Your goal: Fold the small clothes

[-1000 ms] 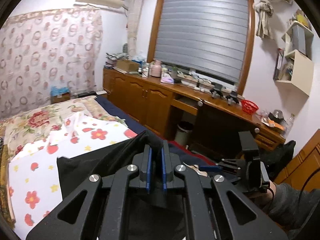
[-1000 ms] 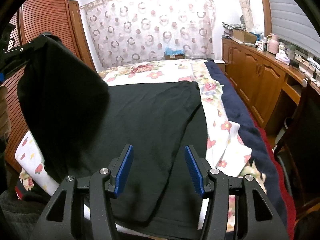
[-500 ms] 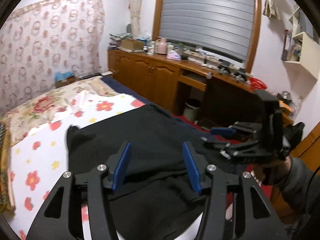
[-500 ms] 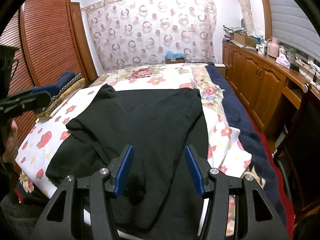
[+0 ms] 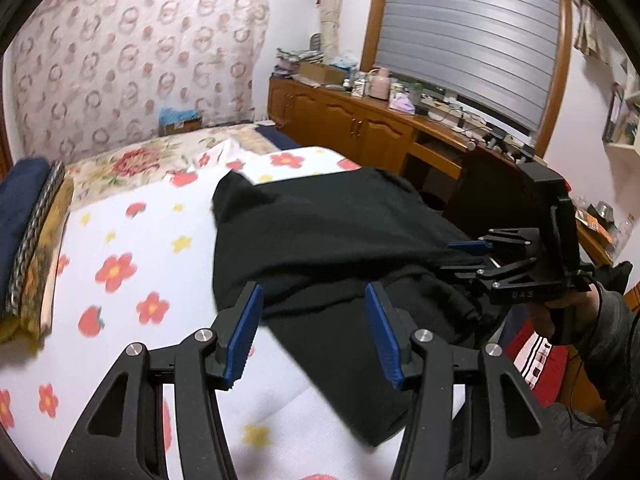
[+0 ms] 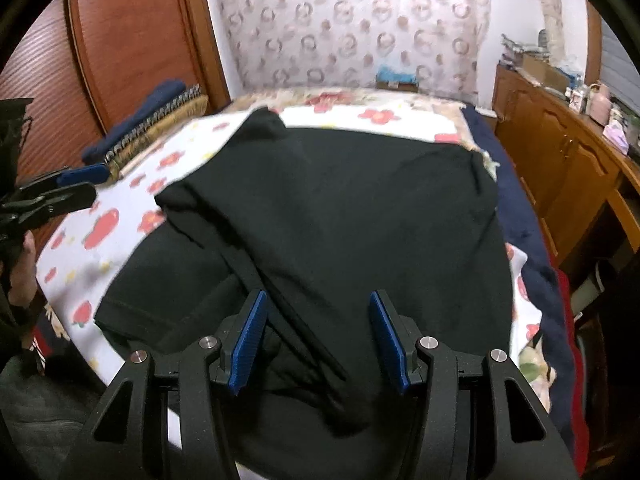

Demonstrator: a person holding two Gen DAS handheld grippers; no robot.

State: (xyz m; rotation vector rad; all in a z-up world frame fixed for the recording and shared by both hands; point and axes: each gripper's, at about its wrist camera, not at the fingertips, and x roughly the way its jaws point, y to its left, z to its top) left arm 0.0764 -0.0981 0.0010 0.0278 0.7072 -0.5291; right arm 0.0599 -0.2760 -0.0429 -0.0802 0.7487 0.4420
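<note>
Bed (image 6: 100, 240) with flowered sheet, black garment (image 6: 340, 220) spread on it

The left gripper (image 5: 312, 332) points downward with its blue-padded jaws parted and nothing between the pads. The right gripper (image 6: 316, 340) is tilted down likewise, jaws apart and empty. Seen from the left wrist, the right gripper sits at the right, gripped from below by a hand (image 5: 560, 316) in a grey sleeve (image 5: 612, 344).
</note>
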